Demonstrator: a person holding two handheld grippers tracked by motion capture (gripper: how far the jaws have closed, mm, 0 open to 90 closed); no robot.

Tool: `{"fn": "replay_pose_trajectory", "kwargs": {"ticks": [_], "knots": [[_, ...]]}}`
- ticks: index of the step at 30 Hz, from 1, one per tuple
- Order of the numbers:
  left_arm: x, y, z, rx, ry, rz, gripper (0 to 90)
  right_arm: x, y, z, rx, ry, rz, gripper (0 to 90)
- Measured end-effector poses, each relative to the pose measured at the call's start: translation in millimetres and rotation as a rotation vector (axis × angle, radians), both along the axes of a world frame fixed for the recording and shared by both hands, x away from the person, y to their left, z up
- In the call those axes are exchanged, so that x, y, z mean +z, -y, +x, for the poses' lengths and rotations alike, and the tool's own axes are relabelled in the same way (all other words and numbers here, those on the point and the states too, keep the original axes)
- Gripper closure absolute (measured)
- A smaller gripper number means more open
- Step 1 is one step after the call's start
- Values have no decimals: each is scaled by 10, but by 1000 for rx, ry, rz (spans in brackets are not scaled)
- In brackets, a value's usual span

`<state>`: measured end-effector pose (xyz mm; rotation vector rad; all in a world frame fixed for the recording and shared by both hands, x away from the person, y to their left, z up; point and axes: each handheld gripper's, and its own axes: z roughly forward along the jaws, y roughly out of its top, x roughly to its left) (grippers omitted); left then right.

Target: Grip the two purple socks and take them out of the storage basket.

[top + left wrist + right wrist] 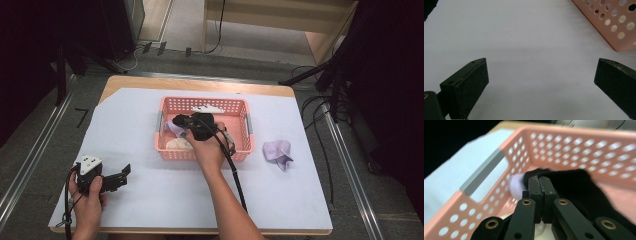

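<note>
A pink perforated basket [205,101] stands in the middle of the white-covered table. My right gripper [180,121] reaches into its left half. In the right gripper view the jaws [540,181] are pressed together, pinching the edge of a black cloth [579,187] that spreads out to the right of them. A lilac cloth [517,185] lies just behind the tips. My left gripper [121,176] rests low over the table at the front left, jaws [541,82] wide open with only bare white surface between them.
More cloths lie in the basket: a white one [207,108] at the back and a cream one [177,144] at the front left. Another lilac cloth [277,151] lies on the table to the right of the basket. A basket corner [614,27] shows ahead of the left gripper.
</note>
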<state>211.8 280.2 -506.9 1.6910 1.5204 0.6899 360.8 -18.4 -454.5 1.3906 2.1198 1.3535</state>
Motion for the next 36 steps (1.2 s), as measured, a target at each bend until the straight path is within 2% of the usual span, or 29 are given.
{"fn": "replay_pose_trajectory", "kwargs": {"ticks": [2, 4, 8, 10, 11, 13, 15, 16, 18, 19, 22, 24, 29, 31, 32, 34, 36], "knots": [[0, -1, 0, -1, 0, -1, 1, 21, 97, 0, -45, 37, 5, 900], [1, -3, 0, -1, -1, -2, 1, 31, 207, 6, -106, 48, -1, 900], [0, 1, 1, -1, -3, 5, 1, 72, 452, 10, -223, 81, 22, 900], [-1, 2, 3, -3, -3, 8, 1, 90, 543, 10, -256, 96, 38, 897], [0, 3, 2, -2, -4, 8, 1, 99, 594, 12, -270, 107, 39, 880], [-1, 6, 3, -2, -1, 7, 1, 118, 640, -3, -300, 140, 45, 757], [-2, 8, 3, -1, 0, 9, 1, 144, 643, -34, -311, 176, 58, 696], [-3, 9, 3, 0, 2, 10, 1, 160, 625, -48, -296, 198, 66, 678], [-3, 11, 3, -1, 2, 9, 1, 177, 546, -64, -234, 214, 91, 650], [-3, 11, 3, -2, 1, 10, 1, 175, 493, -56, -200, 215, 75, 648], [-1, 7, 1, 0, 1, 8, 1, 158, 304, -20, -115, 162, 41, 643], [0, 3, 0, -1, -1, 8, 1, 139, 200, 24, -84, 100, 37, 642], [2, -2, -2, -4, -2, 3, 1, 123, -20, 124, -27, -10, 8, 660], [1, 0, -1, -1, -1, 2, 1, 110, -154, 203, 7, -99, -23, 644], [1, 0, -1, -2, 0, 2, 1, 110, -154, 203, 7, -99, -23, 643], [1, 1, -1, 1, 2, -1, 1, 97, -249, 241, 21, -151, -67, 640], [0, -1, -1, 2, 4, -3, 1, 94, -310, 273, 27, -183, -88, 630]]}}
